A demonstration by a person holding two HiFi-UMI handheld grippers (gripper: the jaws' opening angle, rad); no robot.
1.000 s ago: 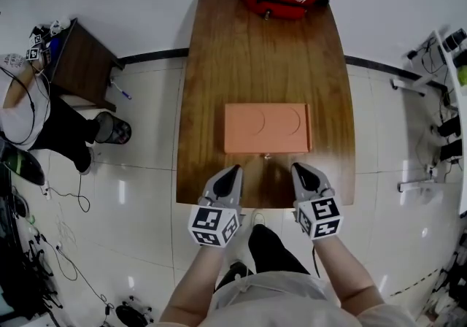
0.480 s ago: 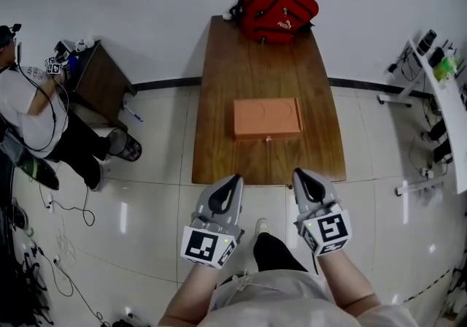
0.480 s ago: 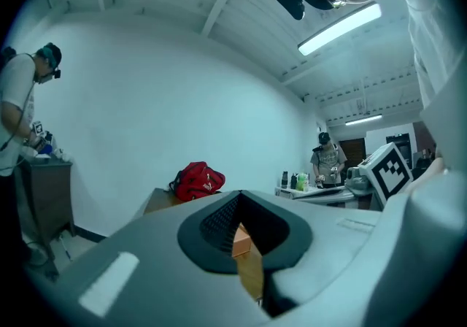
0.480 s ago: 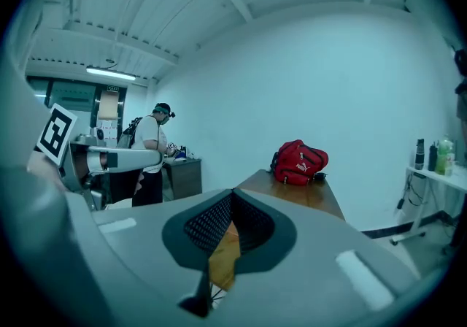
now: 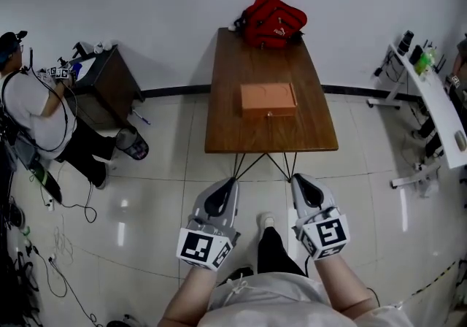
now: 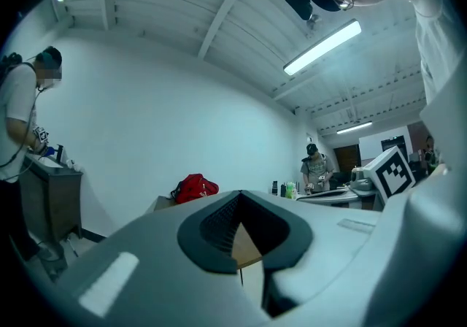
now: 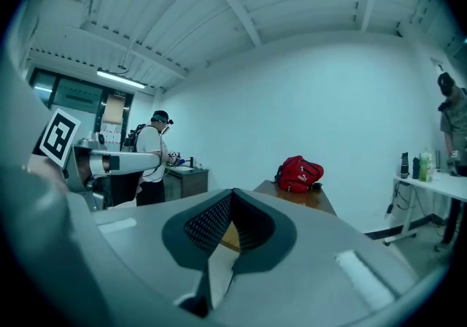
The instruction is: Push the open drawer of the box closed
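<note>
Box [image 5: 268,98] on table [image 5: 263,137], drawer [image 5: 268,111] too small to judge; left tool [image 5: 231,183], right tool [image 5: 296,179] both closed, empty.

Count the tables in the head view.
3: the wooden table holding the box, a dark desk at left, a white bench at right. Others may lie outside the frame.

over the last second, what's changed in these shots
The left gripper and right gripper have drawn back from the table. They hovered over its near edge by the box and now hang over the floor, clear of it. Both stayed shut and empty. The box, its drawer seemingly flush, and the red backpack kept their places.
</note>
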